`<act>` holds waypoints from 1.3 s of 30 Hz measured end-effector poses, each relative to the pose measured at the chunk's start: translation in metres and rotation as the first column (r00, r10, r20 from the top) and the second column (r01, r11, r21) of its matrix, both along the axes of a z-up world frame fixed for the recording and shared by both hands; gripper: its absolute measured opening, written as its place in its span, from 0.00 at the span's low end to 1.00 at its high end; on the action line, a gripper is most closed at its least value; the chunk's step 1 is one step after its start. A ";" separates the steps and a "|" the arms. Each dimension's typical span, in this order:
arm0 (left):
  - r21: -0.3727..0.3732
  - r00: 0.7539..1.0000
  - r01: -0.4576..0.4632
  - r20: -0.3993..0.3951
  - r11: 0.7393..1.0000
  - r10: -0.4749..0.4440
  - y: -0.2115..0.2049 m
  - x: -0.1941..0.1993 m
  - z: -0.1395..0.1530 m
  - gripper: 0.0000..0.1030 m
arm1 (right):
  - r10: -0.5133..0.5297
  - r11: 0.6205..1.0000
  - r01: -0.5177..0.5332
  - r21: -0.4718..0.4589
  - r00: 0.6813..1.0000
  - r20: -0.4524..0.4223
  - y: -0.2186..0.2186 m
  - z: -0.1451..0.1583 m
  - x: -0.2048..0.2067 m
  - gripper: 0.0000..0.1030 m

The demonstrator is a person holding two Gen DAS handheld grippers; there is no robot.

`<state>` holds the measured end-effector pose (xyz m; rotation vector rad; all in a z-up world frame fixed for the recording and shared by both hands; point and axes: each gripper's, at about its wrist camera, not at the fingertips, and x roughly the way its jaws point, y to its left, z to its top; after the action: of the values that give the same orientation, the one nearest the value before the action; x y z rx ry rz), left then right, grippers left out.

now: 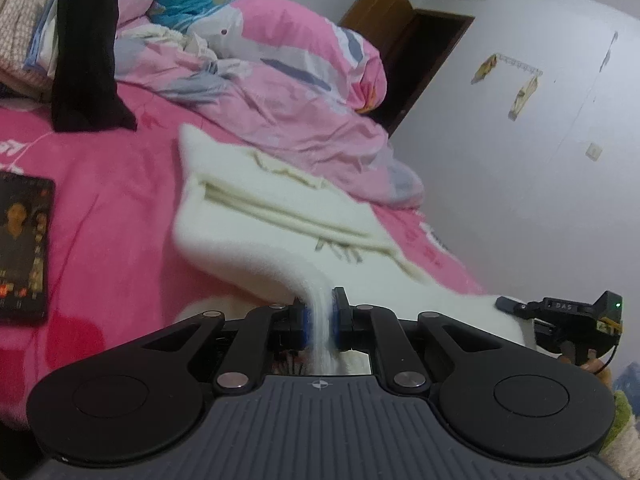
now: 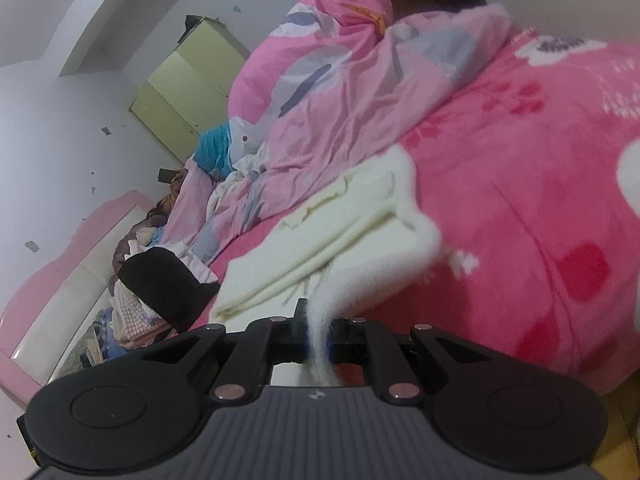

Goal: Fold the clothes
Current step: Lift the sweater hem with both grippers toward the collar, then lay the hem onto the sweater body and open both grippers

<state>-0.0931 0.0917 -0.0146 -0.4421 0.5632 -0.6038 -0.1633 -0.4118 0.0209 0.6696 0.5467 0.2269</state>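
1. A fluffy cream-white fleece garment (image 1: pixel 256 216) lies on the hot-pink patterned bedspread (image 1: pixel 100 184), just in front of the crumpled pink-and-grey quilt (image 1: pixel 296 92) heaped along the far side; one part of it is already doubled over, its layered edges showing as pale ridges
2. The left gripper (image 1: pixel 320 316) has its jaws pinched nearly together on a bunched corner of that garment, and the cloth rises from the bed into the blue pads
3. The right gripper (image 2: pixel 318 332) is likewise clamped tight on another corner of the same garment (image 2: pixel 344 216), with a twist of fleece running through its pads
4. Also visible from the left wrist, the right gripper sits at the garment's near edge, so both hands hold one side of it
5. Away from the garment on the side opposite the quilt's front edge, a black folded cloth (image 1: pixel 86 60) leans against a stack of laundry, and a dark printed card (image 1: pixel 24 244) lies flat on the bedspread
6. Judged step: mid-fold, the held edge lifted and ready to be carried over
7. The next move likely calls for both grippers travelling together toward the quilt, keeping the edge taut and level, then laying it squarely on the far layers before letting go
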 end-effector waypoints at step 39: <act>0.092 0.967 -0.235 -0.077 0.968 0.242 -0.046 0.269 -0.042 0.11 | -0.058 0.998 0.058 -0.003 0.998 -0.017 -0.026 -0.066 0.301 0.08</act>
<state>0.1756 0.0457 -0.0564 -0.4525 0.6057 -0.3307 0.1380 -0.4378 -0.0450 0.6848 0.5430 0.1664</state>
